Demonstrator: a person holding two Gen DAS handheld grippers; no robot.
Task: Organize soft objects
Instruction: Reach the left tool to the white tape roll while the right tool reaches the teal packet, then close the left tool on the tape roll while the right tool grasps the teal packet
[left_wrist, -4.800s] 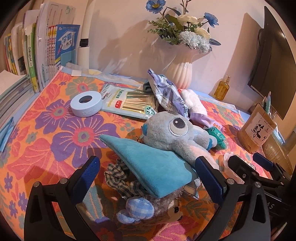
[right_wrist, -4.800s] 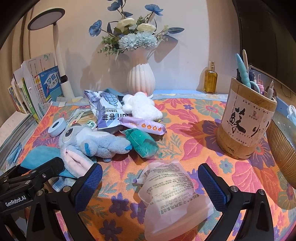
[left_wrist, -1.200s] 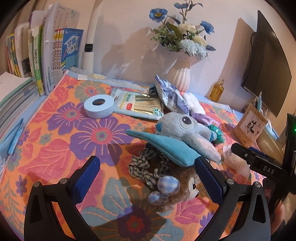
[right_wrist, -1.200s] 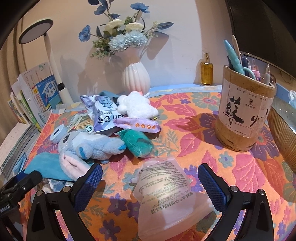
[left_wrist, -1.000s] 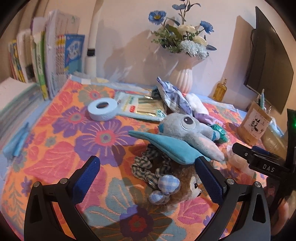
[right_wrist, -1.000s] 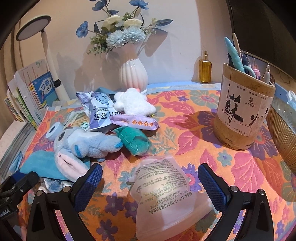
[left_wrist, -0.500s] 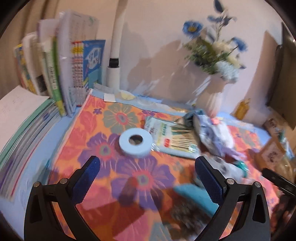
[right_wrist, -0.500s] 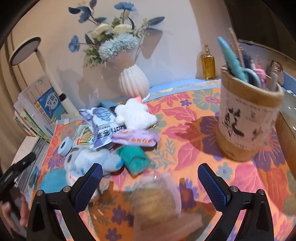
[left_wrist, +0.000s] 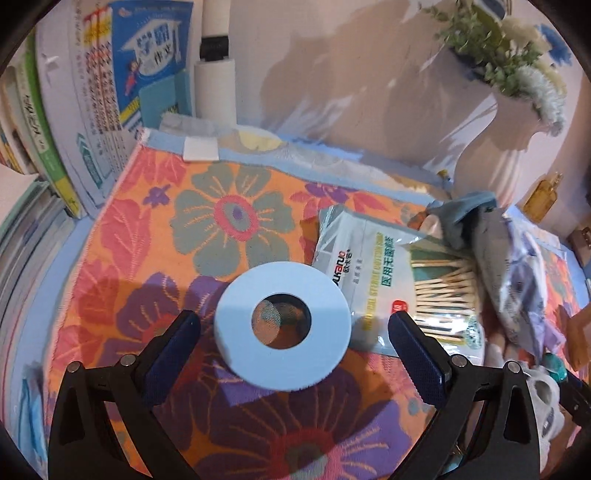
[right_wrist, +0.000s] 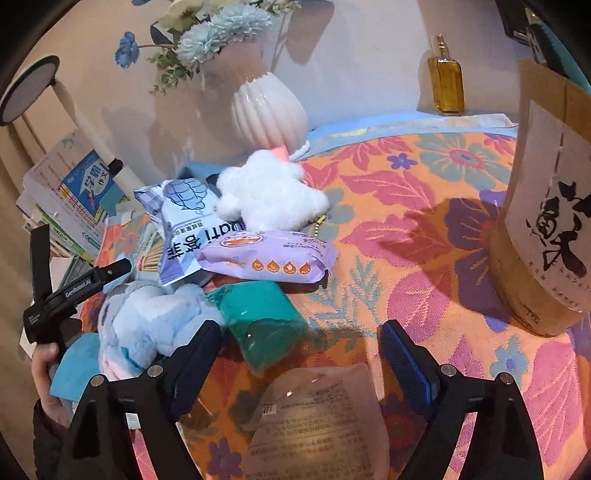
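Note:
In the left wrist view a pale blue tape roll (left_wrist: 282, 325) lies flat on the floral cloth (left_wrist: 229, 218). My left gripper (left_wrist: 295, 354) is open around it, with a gap at each pad. In the right wrist view my right gripper (right_wrist: 301, 358) is closing, its pads touching nothing. A green soft packet (right_wrist: 264, 325) lies just ahead between its fingers, and a translucent pouch (right_wrist: 317, 417) lies under them. A blue plush (right_wrist: 147, 321) rests by the left finger. Behind are a purple wipes pack (right_wrist: 266, 254), a white plush (right_wrist: 269, 192) and a snack bag (right_wrist: 188, 225).
A bamboo pen holder (right_wrist: 546, 229) stands at the right, with a white vase (right_wrist: 267, 110) and an oil bottle (right_wrist: 446, 86) at the back wall. Books (left_wrist: 92, 92) line the left side. A cotton swab pack (left_wrist: 388, 280) lies right of the tape. A hand (right_wrist: 44, 365) holds the left gripper's handle (right_wrist: 74, 291).
My left gripper swung away from the plush pile to the left and now straddles the tape roll. My right gripper moved forward toward the green packet and its jaws have narrowed.

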